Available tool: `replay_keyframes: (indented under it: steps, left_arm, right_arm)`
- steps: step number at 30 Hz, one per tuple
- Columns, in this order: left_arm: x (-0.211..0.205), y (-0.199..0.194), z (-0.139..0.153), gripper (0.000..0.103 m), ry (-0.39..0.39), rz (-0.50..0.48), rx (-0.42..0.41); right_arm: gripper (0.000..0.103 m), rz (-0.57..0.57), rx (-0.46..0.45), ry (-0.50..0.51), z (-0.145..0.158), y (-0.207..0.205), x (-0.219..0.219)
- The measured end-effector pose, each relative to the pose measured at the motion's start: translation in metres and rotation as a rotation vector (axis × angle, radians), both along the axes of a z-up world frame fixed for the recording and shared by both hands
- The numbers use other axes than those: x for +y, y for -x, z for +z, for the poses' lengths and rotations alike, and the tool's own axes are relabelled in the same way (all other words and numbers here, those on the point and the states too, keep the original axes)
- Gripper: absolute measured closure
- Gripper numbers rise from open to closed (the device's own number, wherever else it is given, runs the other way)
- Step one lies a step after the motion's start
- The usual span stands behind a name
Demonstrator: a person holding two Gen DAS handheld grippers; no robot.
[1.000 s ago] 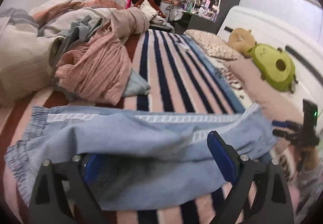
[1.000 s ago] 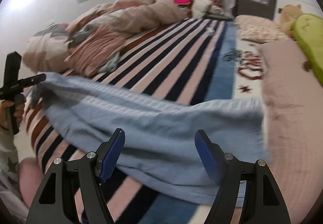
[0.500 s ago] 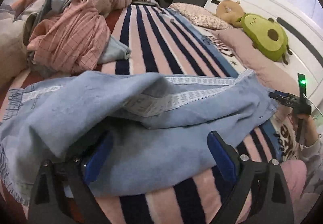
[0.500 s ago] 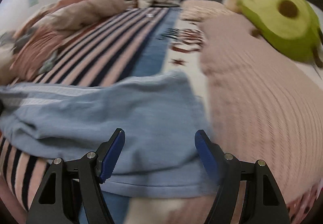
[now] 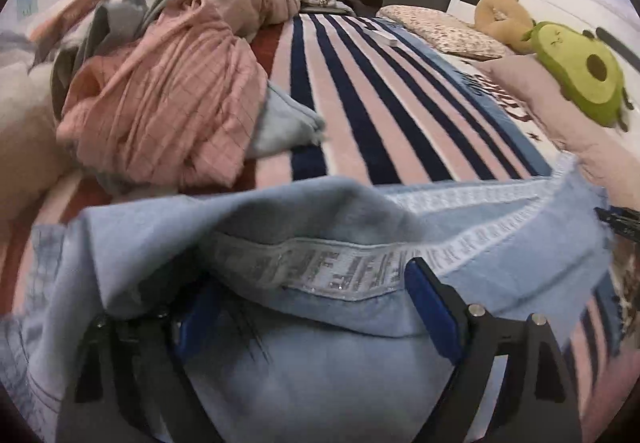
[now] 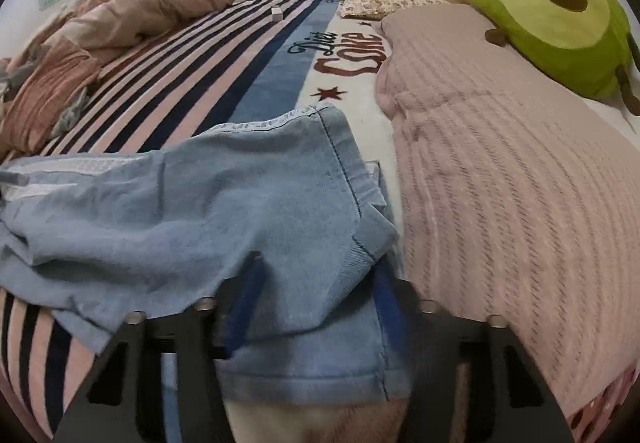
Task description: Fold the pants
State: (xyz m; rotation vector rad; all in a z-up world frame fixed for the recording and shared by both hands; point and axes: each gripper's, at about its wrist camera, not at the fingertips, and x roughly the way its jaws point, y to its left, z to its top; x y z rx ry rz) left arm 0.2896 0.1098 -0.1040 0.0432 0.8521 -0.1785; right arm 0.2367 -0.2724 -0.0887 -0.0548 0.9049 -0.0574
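Light blue pants [image 5: 320, 347] with a white side stripe lie across a striped bed. In the left wrist view my left gripper [image 5: 316, 307] is open, its blue fingers wide apart with a raised fold of the pants draped over the left finger. In the right wrist view the leg-hem end of the pants [image 6: 224, 211] lies by a pink blanket. My right gripper [image 6: 312, 303] has its fingers closer together, with hem fabric between them; the fabric hides the fingertips.
A heap of pink and grey clothes [image 5: 160, 91] lies on the bed's left. A pink knitted blanket [image 6: 500, 183], a green avocado plush [image 6: 552, 11] and pillows lie on the right. The striped blanket [image 5: 380, 91] stretches back to shelves and clutter.
The pants were lifted and bunched: a fold rose over the left gripper. The right gripper swung right to the hem and its fingers narrowed from wide open onto the fabric.
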Motion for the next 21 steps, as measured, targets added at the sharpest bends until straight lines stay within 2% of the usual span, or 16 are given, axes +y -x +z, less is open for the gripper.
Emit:
replay_keyframes:
  steps: [1, 2, 3, 4, 6, 9, 12, 13, 15, 17, 21]
  left_arm:
    - [0.000, -0.005, 0.001, 0.017, -0.022, 0.011, -0.023]
    - [0.002, -0.012, 0.003, 0.018, -0.047, 0.026, -0.051]
    - [0.004, -0.017, 0.006, 0.018, -0.055, 0.042, -0.072]
    - [0.007, -0.021, 0.008, 0.018, -0.063, 0.061, -0.087]
    - [0.013, -0.028, 0.015, 0.018, -0.092, 0.111, -0.125]
    - [0.024, -0.023, 0.031, 0.018, -0.032, 0.119, -0.159]
    - [0.029, -0.010, 0.047, 0.017, -0.077, 0.121, -0.168]
    - [0.031, -0.007, 0.050, 0.013, -0.078, 0.102, -0.147]
    - [0.038, 0.007, 0.055, 0.013, -0.032, 0.058, -0.120]
    - [0.046, 0.017, 0.055, 0.013, -0.012, 0.071, -0.092]
    - [0.065, 0.039, 0.039, 0.013, -0.099, 0.134, -0.043]
  right_arm:
    - [0.073, -0.012, -0.008, 0.014, -0.001, -0.001, 0.000]
    - [0.088, -0.029, -0.025, 0.042, -0.002, -0.002, 0.001]
    - [0.098, -0.043, -0.046, 0.074, -0.001, -0.002, 0.000]
    - [0.100, -0.046, -0.065, 0.085, 0.000, 0.000, 0.000]
    - [0.101, -0.050, -0.102, 0.090, 0.003, 0.006, 0.000]
    - [0.101, -0.058, -0.150, 0.100, 0.012, 0.018, 0.000]
    - [0.101, -0.081, -0.181, 0.064, 0.023, 0.033, -0.006]
    - [0.102, -0.086, -0.188, 0.066, 0.026, 0.038, -0.008]
    - [0.102, -0.086, -0.191, 0.076, 0.031, 0.047, -0.009]
    - [0.102, -0.089, -0.188, 0.055, 0.034, 0.055, -0.010]
    - [0.102, -0.114, -0.206, 0.061, 0.039, 0.070, -0.012]
